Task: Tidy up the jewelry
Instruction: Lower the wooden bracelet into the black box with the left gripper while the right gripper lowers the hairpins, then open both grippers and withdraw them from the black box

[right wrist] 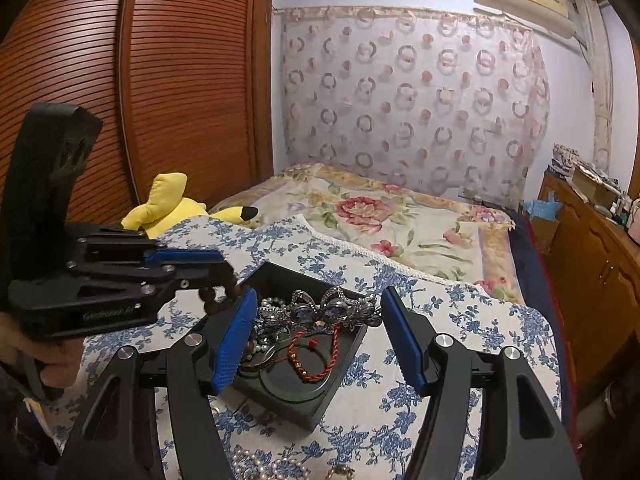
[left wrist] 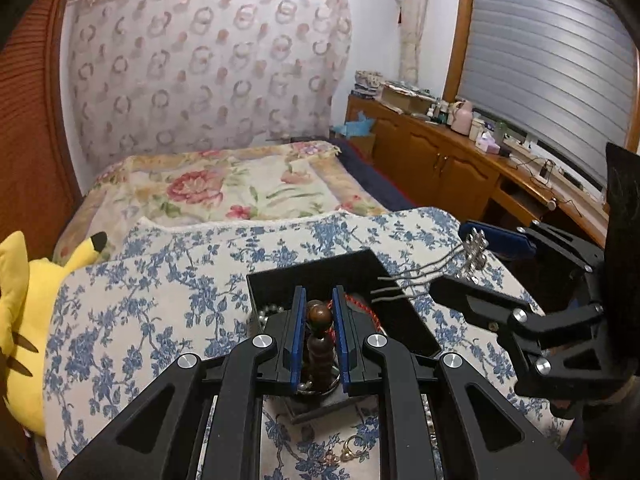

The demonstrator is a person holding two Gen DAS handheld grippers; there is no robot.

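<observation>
The left gripper (left wrist: 318, 322) pinches a string of dark brown wooden beads (left wrist: 319, 334) between its blue pads (left wrist: 297, 336); the fingers stand close together with the beads filling the gap. In the right wrist view the same gripper (right wrist: 230, 276) reaches in from the left, over the near-left corner of the black box (right wrist: 308, 404), and the beads (right wrist: 218, 296) hang below its tips, just outside the box's left wall.

The right gripper (right wrist: 320, 340) has its fingers spread wide. A silver ornate hair clip (right wrist: 320, 308) spans the gap between the blue pads (right wrist: 236, 336), touching both, so the clip is gripped across its length. The clip sits above the open box. In the left wrist view the clip (left wrist: 474, 254) shows end-on at the right gripper's (left wrist: 464, 260) tips, with thin grey prongs pointing toward the box.

The box lies on a blue-flowered white cloth (right wrist: 452, 344) spread over the bed. Inside it lie a red cord bracelet (right wrist: 310, 354), pearl beads (right wrist: 276, 304) and other silver pieces. The box's rim (left wrist: 312, 264) is open on all sides.

Open cloth extends to the right of the box and beyond it. A pearl strand (right wrist: 260, 464) lies on the cloth near the front edge, and gold rings (left wrist: 354, 450) lie near the left gripper's base. A yellow plush toy (left wrist: 24, 320) sits at the cloth's left edge, well apart from the box.
</observation>
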